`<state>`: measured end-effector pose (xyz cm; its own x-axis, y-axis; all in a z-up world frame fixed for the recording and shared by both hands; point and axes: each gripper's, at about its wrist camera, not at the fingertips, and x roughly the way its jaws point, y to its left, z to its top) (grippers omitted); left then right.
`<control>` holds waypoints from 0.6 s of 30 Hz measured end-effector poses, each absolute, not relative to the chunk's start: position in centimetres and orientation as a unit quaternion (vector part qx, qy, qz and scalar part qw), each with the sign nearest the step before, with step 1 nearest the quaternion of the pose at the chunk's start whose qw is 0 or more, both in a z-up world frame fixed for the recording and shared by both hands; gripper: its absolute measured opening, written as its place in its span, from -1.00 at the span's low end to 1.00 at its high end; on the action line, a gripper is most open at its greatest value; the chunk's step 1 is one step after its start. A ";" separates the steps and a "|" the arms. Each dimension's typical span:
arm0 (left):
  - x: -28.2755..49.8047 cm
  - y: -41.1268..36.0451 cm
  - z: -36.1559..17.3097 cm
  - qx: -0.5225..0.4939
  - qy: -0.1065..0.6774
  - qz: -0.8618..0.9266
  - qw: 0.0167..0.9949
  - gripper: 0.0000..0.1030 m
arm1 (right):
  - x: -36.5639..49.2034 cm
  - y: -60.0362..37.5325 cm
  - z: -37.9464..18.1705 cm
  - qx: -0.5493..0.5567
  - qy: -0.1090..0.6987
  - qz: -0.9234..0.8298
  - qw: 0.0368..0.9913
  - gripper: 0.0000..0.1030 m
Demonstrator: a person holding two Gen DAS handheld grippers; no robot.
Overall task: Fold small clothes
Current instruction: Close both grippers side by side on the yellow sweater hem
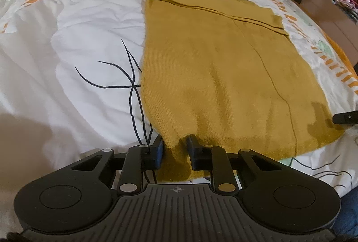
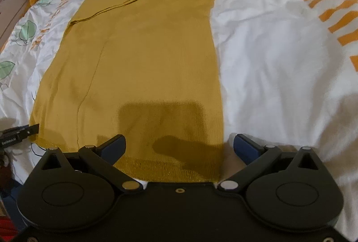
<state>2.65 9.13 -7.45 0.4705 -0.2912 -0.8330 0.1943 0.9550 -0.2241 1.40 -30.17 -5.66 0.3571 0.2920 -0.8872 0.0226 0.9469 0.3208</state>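
A mustard-yellow knitted garment (image 1: 212, 58) lies flat on the bed, folded lengthwise, with folded layers at its far end. My left gripper (image 1: 175, 150) is closed on the garment's near left corner, with cloth bunched between the fingers. In the right wrist view the same garment (image 2: 145, 52) stretches away from me. My right gripper (image 2: 179, 146) is wide open, its jaws on either side of the garment's near right corner, just above the hem. The tip of the right gripper shows in the left view (image 1: 345, 118), and the left gripper shows at the left edge of the right view (image 2: 19, 132).
The bed is covered by a white sheet (image 1: 78, 52) with green leaf, dark line and orange stripe prints. A wooden frame (image 1: 324, 7) stands beyond the bed's far right edge. The sheet is wrinkled on both sides of the garment.
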 end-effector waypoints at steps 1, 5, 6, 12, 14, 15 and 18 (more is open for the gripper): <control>2.7 9.2 -7.5 -0.051 0.495 -0.142 0.856 -0.60 | 1.6 -30.3 -5.8 0.146 0.565 0.085 0.808 0.98; 2.8 10.0 -7.5 -0.079 0.497 -0.150 0.851 -0.90 | 2.2 -30.3 -6.4 0.147 0.583 0.102 0.792 0.90; 2.9 10.2 -7.5 -0.089 0.497 -0.155 0.849 -0.91 | 2.3 -30.2 -6.4 0.146 0.587 0.106 0.789 0.80; 2.6 10.1 -6.6 -0.104 0.473 -0.157 0.861 -0.92 | 2.2 -31.9 -7.2 0.213 0.597 0.141 0.761 -0.71; 2.5 10.4 -5.7 -0.123 0.456 -0.164 0.866 -0.92 | 1.7 -32.3 -6.6 0.225 0.574 0.154 0.772 -0.72; 2.6 10.5 -5.1 -0.132 0.449 -0.164 0.868 -0.92 | 1.4 -32.6 -6.1 0.239 0.557 0.165 0.778 -0.72; 3.1 10.9 -3.3 -0.153 0.425 -0.164 0.877 -0.92 | 0.6 -33.6 -4.8 0.284 0.509 0.184 0.792 -0.72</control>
<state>3.15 10.85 -3.31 0.5844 -0.4169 -0.6961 0.1572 0.8998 -0.4069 0.64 -33.58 -4.83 0.4146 0.5802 -0.7010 -0.0033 0.7713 0.6364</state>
